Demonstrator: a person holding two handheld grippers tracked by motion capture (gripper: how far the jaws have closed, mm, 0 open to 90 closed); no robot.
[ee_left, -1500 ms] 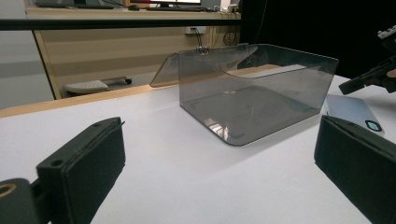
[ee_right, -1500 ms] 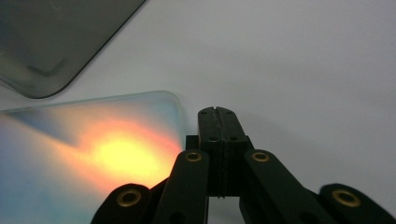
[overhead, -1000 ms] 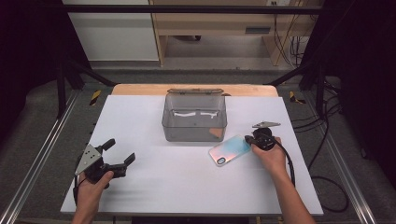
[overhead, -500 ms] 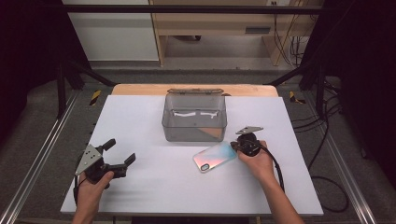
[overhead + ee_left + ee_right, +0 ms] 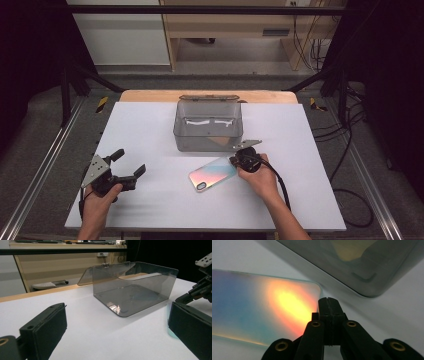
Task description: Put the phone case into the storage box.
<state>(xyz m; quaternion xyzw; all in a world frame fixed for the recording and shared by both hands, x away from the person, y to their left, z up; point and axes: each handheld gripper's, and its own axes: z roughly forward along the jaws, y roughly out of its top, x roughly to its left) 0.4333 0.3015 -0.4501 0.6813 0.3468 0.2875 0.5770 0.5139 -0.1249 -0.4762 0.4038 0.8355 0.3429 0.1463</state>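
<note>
The right claw (image 5: 234, 161), clenched, pushed the phone case (image 5: 214, 173); it risked riding over the case's slippery edge. Left claw (image 5: 131, 165) sat released.

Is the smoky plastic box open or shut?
Open: the box has its lid swung back behind the rear wall, leaving the top uncovered.

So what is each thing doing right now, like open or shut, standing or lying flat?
Clear box: upright on the table, lid swung open at the back.
Phone case: lying flat on the table, shiny rainbow side up, in front of the box.
Left gripper: jaws wide open, nothing between them.
Right gripper: jaws shut together, tip at the case's edge.
Table: white top, flat.
</note>
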